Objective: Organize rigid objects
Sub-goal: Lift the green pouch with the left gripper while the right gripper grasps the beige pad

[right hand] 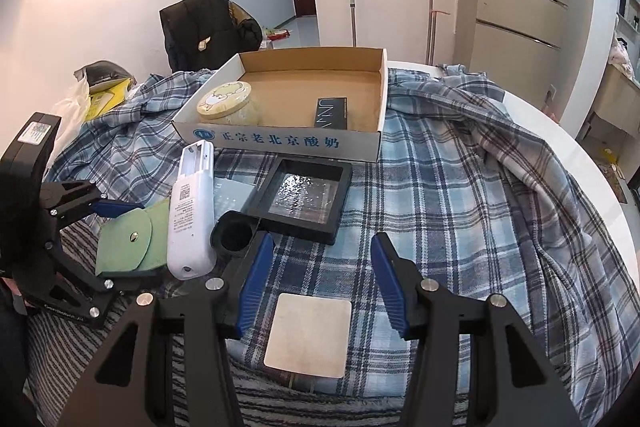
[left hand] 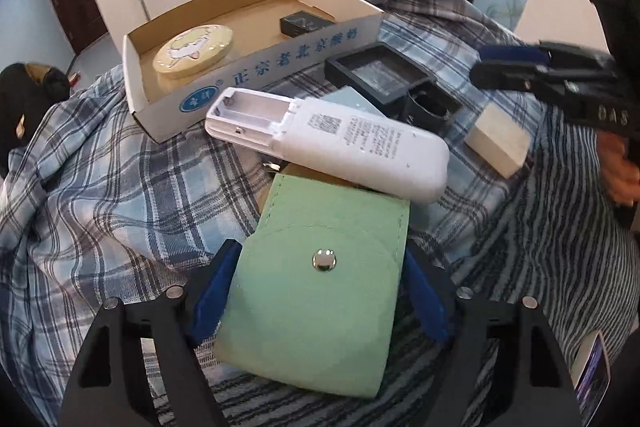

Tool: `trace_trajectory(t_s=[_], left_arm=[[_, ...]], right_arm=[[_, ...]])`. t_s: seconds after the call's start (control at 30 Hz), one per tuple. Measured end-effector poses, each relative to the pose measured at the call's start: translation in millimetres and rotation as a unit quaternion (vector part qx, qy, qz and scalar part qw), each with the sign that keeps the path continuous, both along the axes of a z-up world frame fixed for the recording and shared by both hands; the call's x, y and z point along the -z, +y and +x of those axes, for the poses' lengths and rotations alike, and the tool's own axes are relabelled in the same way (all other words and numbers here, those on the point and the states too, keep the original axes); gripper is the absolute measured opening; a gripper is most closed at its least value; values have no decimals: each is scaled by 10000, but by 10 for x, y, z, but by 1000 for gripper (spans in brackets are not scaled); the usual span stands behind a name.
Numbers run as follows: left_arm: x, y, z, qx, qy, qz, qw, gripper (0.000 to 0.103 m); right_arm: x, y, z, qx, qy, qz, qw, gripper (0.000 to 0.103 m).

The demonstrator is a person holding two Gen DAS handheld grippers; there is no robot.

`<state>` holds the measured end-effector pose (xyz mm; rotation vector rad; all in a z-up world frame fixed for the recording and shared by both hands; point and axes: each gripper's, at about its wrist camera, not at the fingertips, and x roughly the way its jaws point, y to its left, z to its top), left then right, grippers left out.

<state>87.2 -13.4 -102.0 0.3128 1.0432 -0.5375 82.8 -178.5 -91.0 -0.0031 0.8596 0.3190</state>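
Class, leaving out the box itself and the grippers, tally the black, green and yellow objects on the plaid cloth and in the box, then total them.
Black: 3 (square frame case, round cup, flat carton in the box)
Green: 1 (snap-button pouch)
Yellow: 1 (round tin)
Total: 5
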Motion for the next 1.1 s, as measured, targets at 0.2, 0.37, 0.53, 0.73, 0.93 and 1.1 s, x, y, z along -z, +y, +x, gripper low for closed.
trace_trajectory(t_s=[0.2, 0.37, 0.53, 0.73, 0.93, 1.1], left_arm=[[-46, 44, 15, -237, -168, -69, 9996, 78], [-254, 142, 2, -823, -466, -265, 9952, 77], [-570, 210, -106, -1492, -1116, -536, 9810, 77], [-968, 251, -335, -2384, -1802, -1591, 9409, 77], [-682, 216, -345, -2637, -2220, -1194, 9311, 77], [-644, 339, -360, -2770, -2192, -1485, 9237, 77]], right_arm=[[0, -20, 11, 39, 16, 14, 10000, 50], [12, -30, 19, 75, 59, 17, 10000, 50], [-9, -66, 33, 168, 50, 86, 9998, 50], [-31, -46, 0, 157, 11, 39, 9999, 50], [34, -4, 5, 181, 130, -149, 9996, 50], [68, 55, -132, 186, 225, -280, 9992, 50]])
